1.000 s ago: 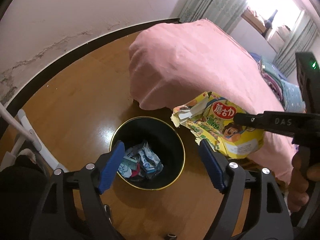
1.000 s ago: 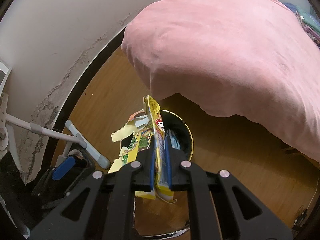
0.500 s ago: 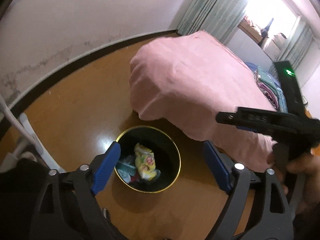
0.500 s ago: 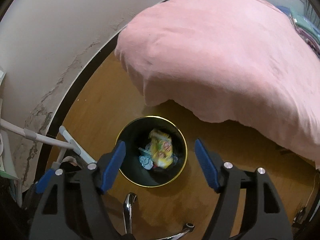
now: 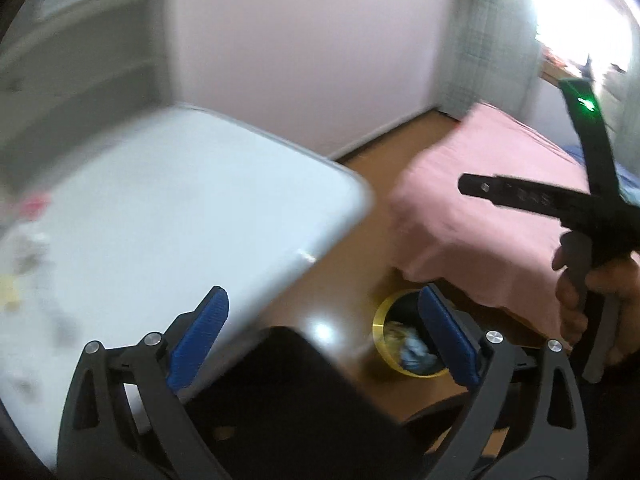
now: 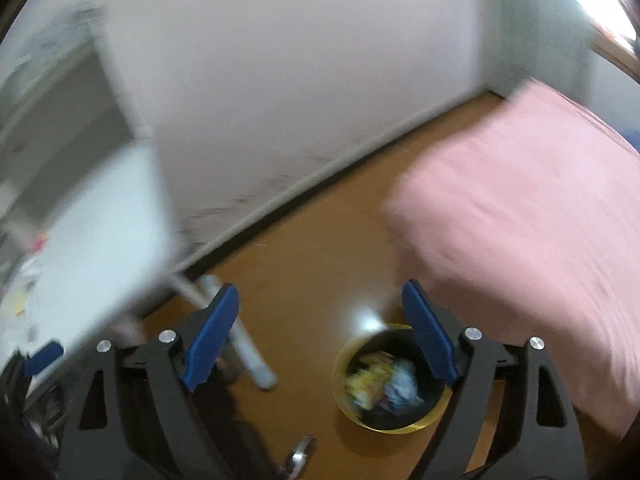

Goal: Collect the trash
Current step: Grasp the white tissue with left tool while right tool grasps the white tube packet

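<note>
Hunting for more trash: both grippers, left (image 5: 320, 334) and right (image 6: 320, 334), spread wide and empty; the bin (image 6: 390, 380) sits lower right, and the table (image 5: 160, 220) at left likely comes next.

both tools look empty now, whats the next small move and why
Probably swing toward the white table and pick out a scrap there. Both the left tool and right tool are open and empty, the yellow wrapper lies in the trash can, and blurred bits lie on the table's left side.

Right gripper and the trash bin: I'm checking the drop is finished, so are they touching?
Apart. In the right wrist view the right gripper is open and empty, well above the bin on the floor.
</note>
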`<state>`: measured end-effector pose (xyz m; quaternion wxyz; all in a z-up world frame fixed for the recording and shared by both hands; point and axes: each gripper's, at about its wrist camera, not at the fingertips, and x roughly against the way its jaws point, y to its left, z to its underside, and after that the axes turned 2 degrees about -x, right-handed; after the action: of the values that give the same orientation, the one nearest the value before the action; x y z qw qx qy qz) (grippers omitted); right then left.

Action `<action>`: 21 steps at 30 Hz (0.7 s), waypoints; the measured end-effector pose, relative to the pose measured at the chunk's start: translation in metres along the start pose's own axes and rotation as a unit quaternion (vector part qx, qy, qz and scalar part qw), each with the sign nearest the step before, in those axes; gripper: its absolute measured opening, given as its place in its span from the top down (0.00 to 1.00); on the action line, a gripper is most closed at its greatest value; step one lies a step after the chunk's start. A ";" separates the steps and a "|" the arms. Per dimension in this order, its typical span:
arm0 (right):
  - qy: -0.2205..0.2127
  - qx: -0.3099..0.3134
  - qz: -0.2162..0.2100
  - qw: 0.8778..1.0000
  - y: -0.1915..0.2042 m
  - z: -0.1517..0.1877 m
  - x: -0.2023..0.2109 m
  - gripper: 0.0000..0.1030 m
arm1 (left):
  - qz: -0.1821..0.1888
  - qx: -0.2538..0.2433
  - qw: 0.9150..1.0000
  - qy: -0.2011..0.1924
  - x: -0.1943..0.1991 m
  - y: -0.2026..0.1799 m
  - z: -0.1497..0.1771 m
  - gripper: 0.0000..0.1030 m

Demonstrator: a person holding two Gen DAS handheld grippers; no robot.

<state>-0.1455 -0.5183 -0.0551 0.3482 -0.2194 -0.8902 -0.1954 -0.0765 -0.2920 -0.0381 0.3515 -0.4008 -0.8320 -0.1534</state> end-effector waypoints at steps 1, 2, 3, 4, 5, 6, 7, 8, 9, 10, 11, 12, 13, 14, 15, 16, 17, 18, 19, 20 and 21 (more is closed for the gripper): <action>0.000 0.015 -0.019 1.000 0.020 -0.003 0.001 0.20 | -0.018 0.006 1.000 0.000 0.013 0.016 -0.002 0.09; 0.002 0.039 -0.051 0.998 0.048 -0.006 0.002 0.20 | -0.045 0.016 0.999 -0.004 0.031 0.041 -0.003 0.09; 0.003 0.056 -0.071 0.996 0.068 -0.008 0.002 0.20 | -0.061 0.024 0.998 -0.009 0.043 0.058 -0.002 0.08; 0.006 0.088 -0.105 0.991 0.104 -0.009 0.002 0.19 | -0.076 0.032 0.997 -0.013 0.053 0.073 0.000 0.08; 0.010 0.106 -0.121 0.987 0.124 -0.010 0.001 0.19 | -0.106 0.048 0.993 -0.017 0.067 0.100 0.004 0.08; 0.017 0.130 -0.146 0.981 0.156 -0.009 -0.003 0.19 | -0.124 0.058 0.990 -0.019 0.075 0.116 0.009 0.08; 0.024 0.142 -0.162 0.976 0.175 -0.008 -0.005 0.19 | -0.144 0.070 0.987 -0.020 0.083 0.133 0.014 0.08; 0.034 0.157 -0.181 0.970 0.198 -0.007 -0.010 0.19 | -0.172 0.098 0.980 -0.020 0.094 0.160 0.025 0.08; 0.043 0.170 -0.196 0.965 0.218 -0.005 -0.014 0.19 | -0.180 0.121 0.976 -0.019 0.100 0.177 0.033 0.08; 0.053 0.188 -0.210 0.958 0.242 0.000 -0.020 0.19 | -0.183 0.141 0.973 -0.016 0.104 0.192 0.041 0.08; 0.062 0.208 -0.216 0.952 0.263 0.006 -0.026 0.19 | -0.187 0.167 0.968 -0.010 0.108 0.210 0.051 0.08; 0.067 0.220 -0.217 0.949 0.275 0.011 -0.029 0.19 | -0.193 0.185 0.964 -0.007 0.112 0.225 0.062 0.08; 0.075 0.234 -0.220 0.944 0.291 0.018 -0.035 0.19 | -0.198 0.195 0.961 -0.004 0.116 0.234 0.069 0.08; 0.083 0.248 -0.223 0.939 0.305 0.025 -0.039 0.19 | -0.201 0.208 0.957 -0.002 0.119 0.244 0.078 0.08; 0.089 0.262 -0.222 0.935 0.316 0.033 -0.043 0.19 | -0.199 0.219 0.955 0.001 0.120 0.251 0.085 0.08; 0.092 0.270 -0.218 0.933 0.324 0.038 -0.046 0.19 | -0.196 0.227 0.954 0.003 0.121 0.255 0.090 0.08; 0.096 0.279 -0.215 0.931 0.331 0.042 -0.051 0.21 | -0.192 0.237 0.952 0.004 0.121 0.260 0.094 0.08; 0.100 0.285 -0.215 0.929 0.336 0.045 -0.054 0.23 | -0.189 0.243 0.951 0.006 0.120 0.263 0.096 0.08; 0.106 0.293 -0.211 0.926 0.341 0.049 -0.059 0.28 | -0.188 0.244 0.951 0.007 0.123 0.264 0.097 0.08; 0.110 0.300 -0.207 0.925 0.345 0.053 -0.063 0.32 | -0.188 0.242 0.952 0.008 0.119 0.262 0.097 0.08; 0.112 0.306 -0.202 0.923 0.348 0.055 -0.066 0.35 | -0.187 0.236 0.954 0.008 0.116 0.258 0.096 0.08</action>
<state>0.0520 -0.2196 -0.0716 0.4490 0.1061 -0.8872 -0.0031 0.0290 -0.0122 -0.0304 0.4078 -0.1427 -0.9016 -0.0189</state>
